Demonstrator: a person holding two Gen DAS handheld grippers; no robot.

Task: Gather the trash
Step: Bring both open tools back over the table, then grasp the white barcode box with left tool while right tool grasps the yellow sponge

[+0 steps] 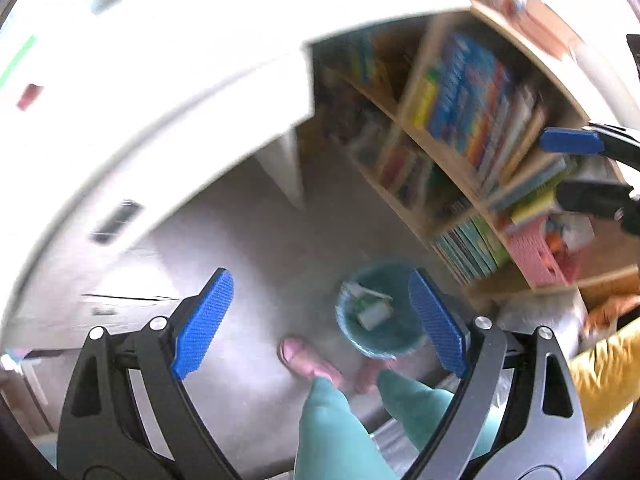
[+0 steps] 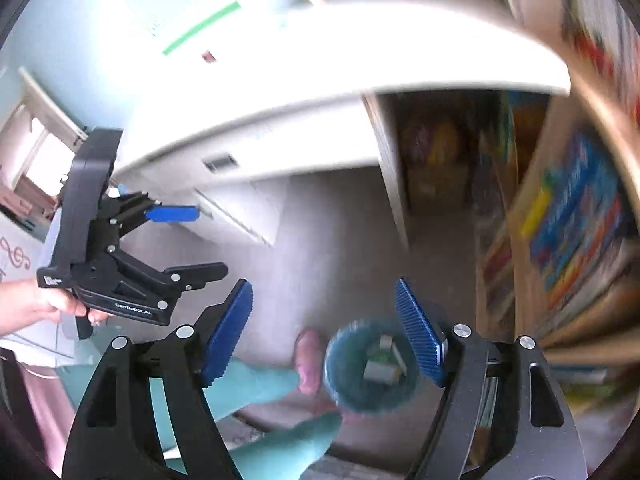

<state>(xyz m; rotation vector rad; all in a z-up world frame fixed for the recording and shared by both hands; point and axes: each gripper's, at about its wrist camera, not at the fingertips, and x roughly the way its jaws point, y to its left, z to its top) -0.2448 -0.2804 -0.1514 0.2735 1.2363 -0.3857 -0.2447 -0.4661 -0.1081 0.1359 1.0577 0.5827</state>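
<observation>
Left wrist view looks steeply down: left gripper [image 1: 320, 322] spread wide, nothing between the blue pads. Teal trash bin [image 1: 376, 312] sits on the grey floor [image 1: 248, 248] at about 5 o'clock of centre, just behind the right pad, with pale scraps of trash [image 1: 370, 306] already inside. Right gripper [image 1: 576, 172] pokes in at 3 o'clock, jaws apart, empty.

Right wrist view: right gripper [image 2: 324, 330] wide, nothing in it; bin [image 2: 370, 368] at 5 o'clock, trash [image 2: 382, 364] lying in its bottom. Left gripper [image 2: 188, 240] at 9 o'clock, open and empty, a person's hand [image 2: 48, 308] on its handle.

Step, as judged: a piece looks dropped in, both claws free and well above the bin, so this reads as the gap between drop and next pick. Next move calls for finding another scrap, none clearly visible on the floor in either view, then lowering one open claw over it.

View differences: only the left view shows the pink basket [image 1: 536, 252] on the bookshelf [image 1: 460, 148] and a yellow sleeve [image 1: 608, 368] at 4 o'clock. Only the right view shows the hand on the grip and the window [image 2: 44, 152] at 9 o'clock. Both show the white desk [image 2: 320, 80], teal trouser legs [image 1: 332, 420] and pink slippers [image 1: 304, 356]. Heavy blur throughout.
</observation>
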